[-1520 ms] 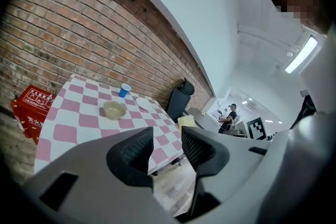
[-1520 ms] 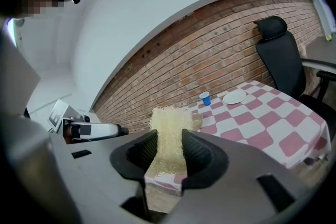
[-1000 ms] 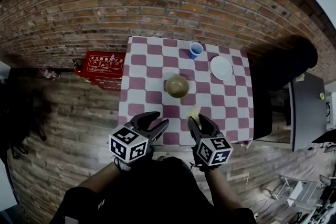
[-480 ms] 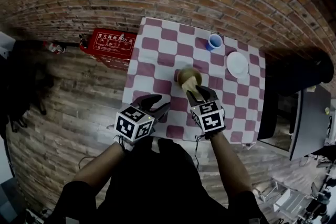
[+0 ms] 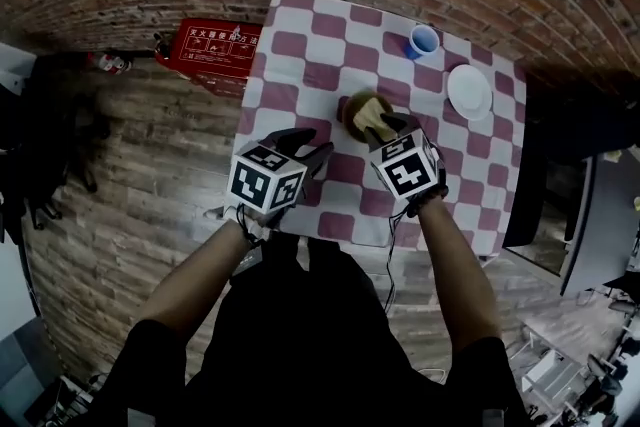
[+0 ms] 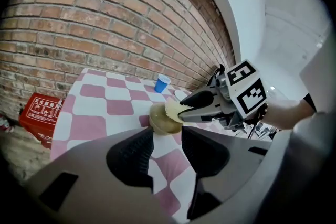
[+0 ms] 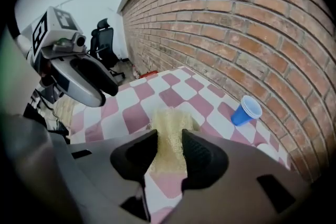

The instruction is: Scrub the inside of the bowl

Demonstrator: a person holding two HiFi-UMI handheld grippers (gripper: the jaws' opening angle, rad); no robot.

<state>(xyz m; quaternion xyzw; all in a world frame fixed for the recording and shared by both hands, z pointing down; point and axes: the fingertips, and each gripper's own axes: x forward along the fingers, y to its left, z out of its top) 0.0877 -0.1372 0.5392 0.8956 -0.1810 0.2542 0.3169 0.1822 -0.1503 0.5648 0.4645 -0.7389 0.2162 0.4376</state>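
Bowl (image 5: 358,107), olive-brown and round, stands upright near the middle of a table (image 5: 300,55) covered in a pink-and-white checked cloth. A pale yellow sponge (image 5: 378,122) reaches over the bowl's mouth. Whether it touches the inside cannot be told.

The right claw (image 5: 386,128) is closed on the near end of the sponge, which sits squeezed between its two dark jaws. This claw hangs over the near right edge of the bowl.

The left claw (image 5: 306,148) has its jaws apart, with only checked cloth showing between them. It hovers above the table just near and left of the bowl, apart from it.

One blue cup (image 5: 423,41) stands upright on the far side of the table, right of centre. Its inside cannot be seen. One white plate (image 5: 469,92) lies flat further right, near the table's right edge.

One red box (image 5: 215,46) with white print sits on the wooden floor left of the table, against a brick wall.

Count: one bowl, one sponge, one cup, one plate, one box, two claws. Each claw carries a cube with black-and-white square markers.
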